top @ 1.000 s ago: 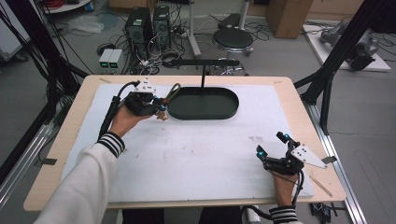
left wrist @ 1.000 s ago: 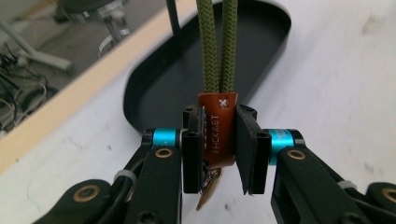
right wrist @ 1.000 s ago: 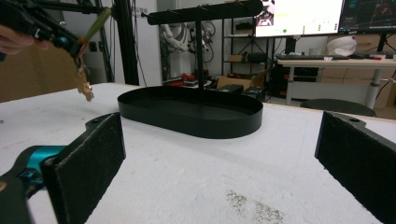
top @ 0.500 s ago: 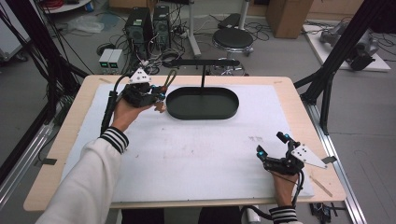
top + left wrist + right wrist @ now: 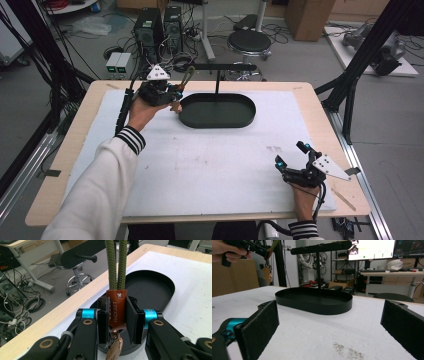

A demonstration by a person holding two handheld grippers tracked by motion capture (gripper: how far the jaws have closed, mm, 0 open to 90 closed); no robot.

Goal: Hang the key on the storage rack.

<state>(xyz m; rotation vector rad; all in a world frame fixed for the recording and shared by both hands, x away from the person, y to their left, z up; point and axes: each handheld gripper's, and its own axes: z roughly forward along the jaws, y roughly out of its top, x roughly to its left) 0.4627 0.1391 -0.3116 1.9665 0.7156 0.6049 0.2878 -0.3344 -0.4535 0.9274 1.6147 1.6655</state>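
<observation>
1. We see the left tool [image 5: 117, 322] clamped on the brown leather tab [image 5: 117, 310] of a green cord keychain [image 5: 116, 262], lifted near the worktop's far edge, just beside the black oval tray [image 5: 217, 111].
2. We judge it is bound for the tray's hanging bar [image 5: 222, 67].
3. The right tool [image 5: 295, 162] rests wide apart, empty, near the right front corner.

One tabletop [image 5: 75, 150] fills the middle of the frame. On it, upper centre, sits one black oval tray [image 5: 218, 119] with one T-shaped stand [image 5: 218, 67]. Two handheld grippers: one [image 5: 176, 99] upper left holding one keychain strap [image 5: 117, 310] with two green cords [image 5: 116, 265], one [image 5: 290, 156] lower right.
</observation>
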